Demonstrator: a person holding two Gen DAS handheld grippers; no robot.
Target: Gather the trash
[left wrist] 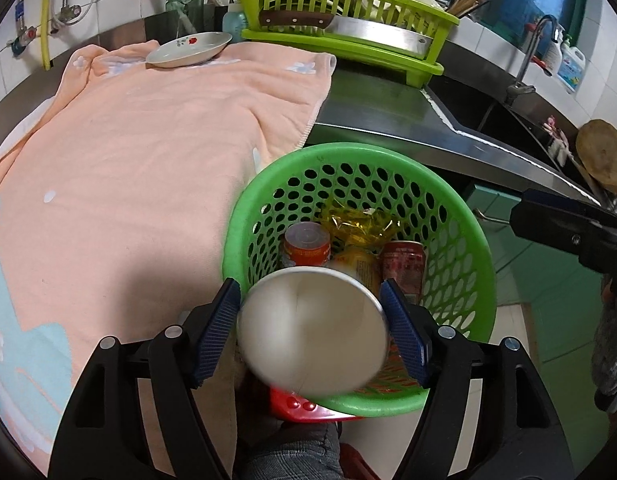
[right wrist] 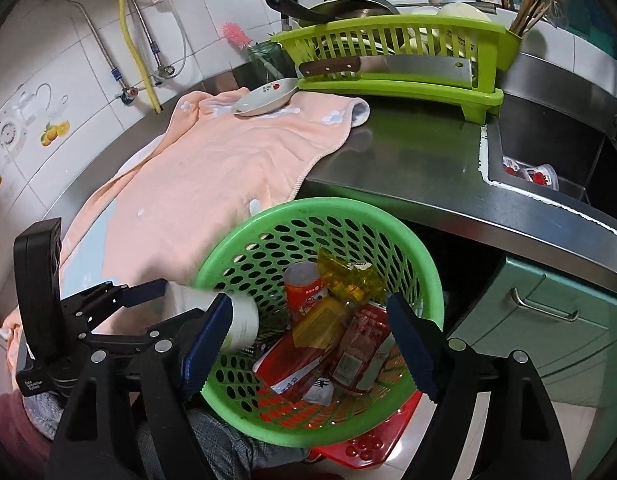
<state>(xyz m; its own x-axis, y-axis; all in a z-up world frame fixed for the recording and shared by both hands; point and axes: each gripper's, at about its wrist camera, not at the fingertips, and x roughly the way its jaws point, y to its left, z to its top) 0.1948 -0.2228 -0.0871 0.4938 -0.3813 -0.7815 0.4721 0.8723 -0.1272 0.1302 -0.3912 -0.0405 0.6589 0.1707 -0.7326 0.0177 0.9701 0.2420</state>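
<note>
Between the blue pads of the left gripper point(left wrist: 311, 328) sits a white paper cup point(left wrist: 312, 330), its bottom toward the lens and blurred; the jaws are spread about as wide as the cup, each pad beside one of its sides, but the blur leaves it unclear whether they press it. From the right wrist view the same cup point(right wrist: 228, 318) lies on its side, its open mouth pointing right over the near-left rim of the green basket point(right wrist: 428, 276), with the left gripper point(right wrist: 188, 304) around its closed end.

Jaws of the right gripper point(right wrist: 308, 354) stand wide apart with nothing between them, hanging above the basket point(left wrist: 236, 216). Inside it lie an orange can point(right wrist: 304, 290), a crumpled yellow wrapper point(right wrist: 350, 282), a red can point(left wrist: 402, 264) and flattened red packaging point(right wrist: 292, 372).

Just beyond the basket is the steel counter point(right wrist: 420, 160), its left part covered by a peach towel point(left wrist: 148, 140). A small flowered dish point(left wrist: 188, 49) rests at the towel's far edge, near a lime dish rack point(right wrist: 400, 90) holding a cleaver point(right wrist: 388, 67). To the far right is the sink point(right wrist: 548, 148)
</note>
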